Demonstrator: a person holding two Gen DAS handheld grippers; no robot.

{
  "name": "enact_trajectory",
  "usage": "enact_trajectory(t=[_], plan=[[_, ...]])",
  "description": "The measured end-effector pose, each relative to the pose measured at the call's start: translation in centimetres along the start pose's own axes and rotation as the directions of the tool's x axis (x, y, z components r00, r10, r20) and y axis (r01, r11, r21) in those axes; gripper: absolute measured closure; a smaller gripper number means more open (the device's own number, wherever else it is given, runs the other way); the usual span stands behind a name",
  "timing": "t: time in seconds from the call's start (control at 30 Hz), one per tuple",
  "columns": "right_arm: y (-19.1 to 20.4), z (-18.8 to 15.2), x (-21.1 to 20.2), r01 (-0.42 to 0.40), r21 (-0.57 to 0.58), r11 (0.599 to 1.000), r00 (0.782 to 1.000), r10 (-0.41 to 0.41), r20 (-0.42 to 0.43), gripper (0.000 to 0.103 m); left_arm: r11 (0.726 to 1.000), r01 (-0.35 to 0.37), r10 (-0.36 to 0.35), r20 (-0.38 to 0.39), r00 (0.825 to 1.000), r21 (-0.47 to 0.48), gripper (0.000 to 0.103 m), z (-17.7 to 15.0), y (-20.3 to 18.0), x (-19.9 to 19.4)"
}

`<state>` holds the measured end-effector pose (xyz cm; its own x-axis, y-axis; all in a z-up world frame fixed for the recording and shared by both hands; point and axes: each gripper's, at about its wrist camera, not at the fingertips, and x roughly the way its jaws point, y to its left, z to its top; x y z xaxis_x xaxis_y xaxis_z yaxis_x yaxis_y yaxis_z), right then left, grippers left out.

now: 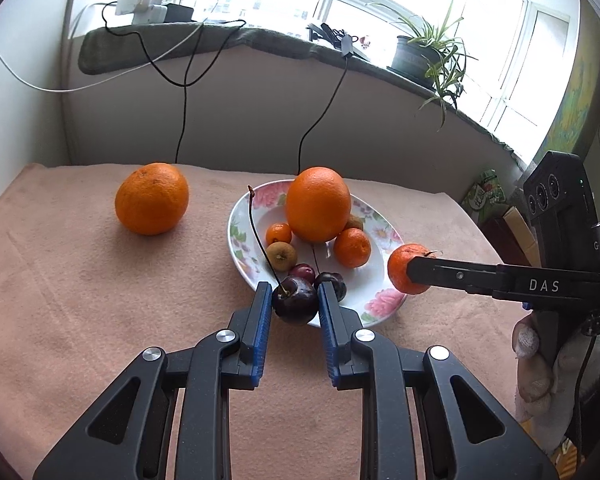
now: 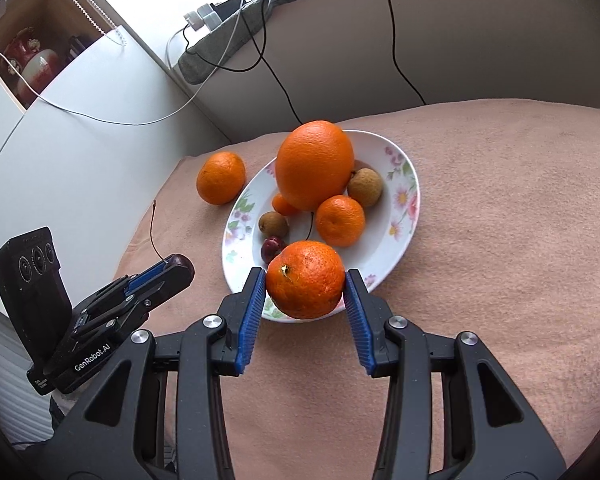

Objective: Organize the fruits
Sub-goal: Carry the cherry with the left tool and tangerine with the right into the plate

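Note:
A floral plate point(image 1: 380, 304) point(image 2: 400, 224) holds a big orange point(image 1: 318, 204) point(image 2: 314, 164), two small mandarins point(image 1: 352, 247) point(image 2: 340, 221), brown longans point(image 1: 282, 256) point(image 2: 365, 187) and dark cherries point(image 1: 334, 282). My left gripper point(image 1: 295, 300) is shut on a dark cherry point(image 1: 295, 300) with a long stem, at the plate's near rim; it also shows in the right wrist view point(image 2: 176, 266). My right gripper point(image 2: 305, 280) is shut on a mandarin point(image 2: 305, 280) point(image 1: 408, 268) over the plate's edge. Another orange point(image 1: 152, 198) point(image 2: 221, 178) lies on the cloth left of the plate.
A pink cloth point(image 1: 100, 300) covers the table. A wall and a window sill with cables, chargers point(image 1: 140, 8) and a potted plant point(image 1: 420, 52) stand behind. A white cabinet point(image 2: 80, 120) is at the table's left side.

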<state>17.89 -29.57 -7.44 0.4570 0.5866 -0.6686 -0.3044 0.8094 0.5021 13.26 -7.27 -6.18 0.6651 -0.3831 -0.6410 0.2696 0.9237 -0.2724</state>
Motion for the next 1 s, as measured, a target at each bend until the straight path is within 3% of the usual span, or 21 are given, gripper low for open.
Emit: enact_trajectory(t=[1.0], plan=[[-1.5,2.3,1.1,0.1,-0.031,0.995,0.995,-0.099,0.022,0.061,1.0,-0.02,0.021,-0.05,0.999,0.02,0.08,0.9,-0.4,3.1]])
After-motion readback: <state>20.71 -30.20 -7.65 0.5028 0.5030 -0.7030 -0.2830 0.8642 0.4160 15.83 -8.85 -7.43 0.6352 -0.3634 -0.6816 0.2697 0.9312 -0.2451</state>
